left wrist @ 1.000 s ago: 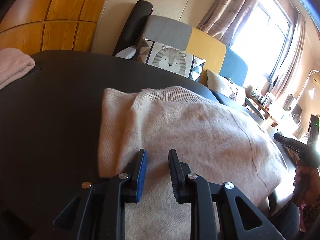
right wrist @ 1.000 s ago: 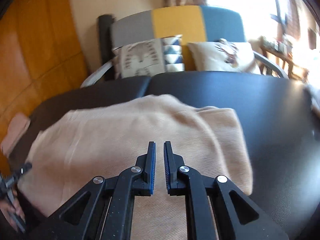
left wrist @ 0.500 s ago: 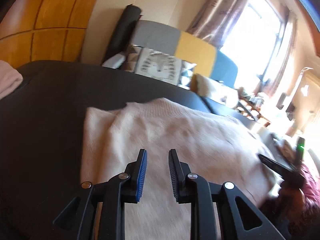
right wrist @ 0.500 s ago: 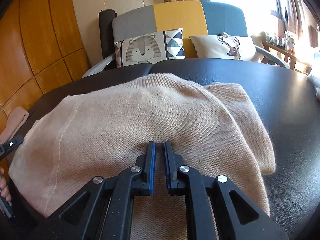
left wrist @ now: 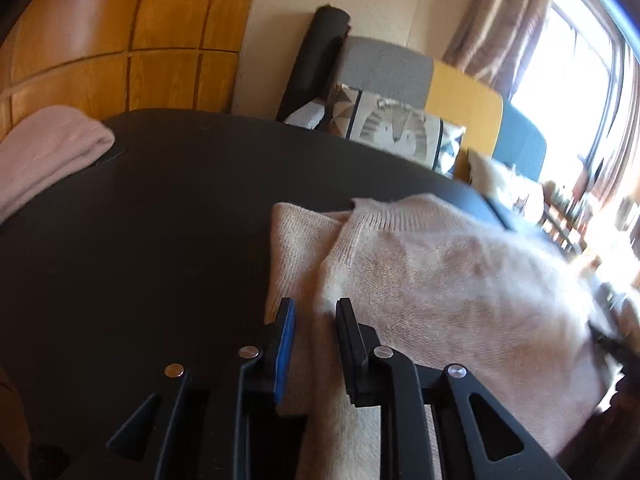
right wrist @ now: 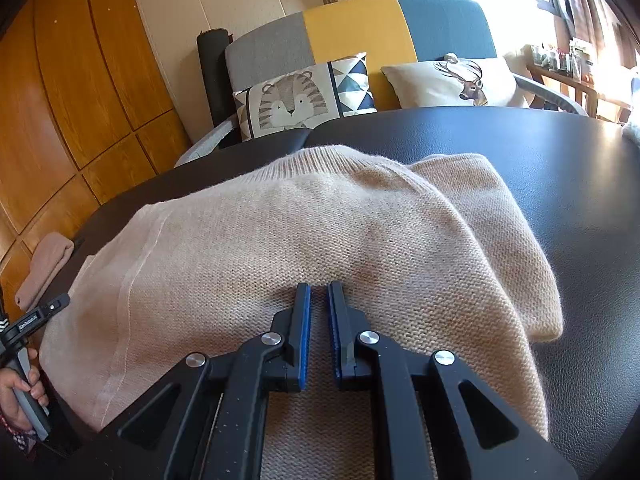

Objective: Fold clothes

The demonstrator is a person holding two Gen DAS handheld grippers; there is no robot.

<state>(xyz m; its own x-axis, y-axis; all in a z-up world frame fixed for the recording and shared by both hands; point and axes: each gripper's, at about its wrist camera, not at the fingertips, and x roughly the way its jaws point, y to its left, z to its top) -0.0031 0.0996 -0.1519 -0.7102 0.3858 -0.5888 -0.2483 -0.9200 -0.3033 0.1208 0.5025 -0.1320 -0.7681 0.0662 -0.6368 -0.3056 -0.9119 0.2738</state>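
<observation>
While I run both claws from afar, item one is the beige knit sweater (left wrist: 440,280), lying folded on the black table (left wrist: 160,220) with its ribbed hem at the far side and a folded-in sleeve showing along each side. Left gripper (left wrist: 316,306): poised at the sweater's left edge, jaws apart and closing, the knit lying beneath the gap, nothing pinched between the pads. Right gripper (right wrist: 319,288): low over the middle of the sweater (right wrist: 280,220), jaws drawn almost together with only a slim slot between the blue pads; I see no fabric clamped there. Item two, a pink folded garment (left wrist: 44,148), sits well apart at the table's far left edge. Beyond the table stands a grey, yellow and blue sofa (right wrist: 360,28) with a tiger cushion (right wrist: 300,100). Hard to make out: the left view is smeared, and glare from the window washes out the sweater's right edge. The near edge of the sweater is hidden behind the claw bodies in both views. The hand (right wrist: 16,400) on the left handle is cut off by the frame edge.
</observation>
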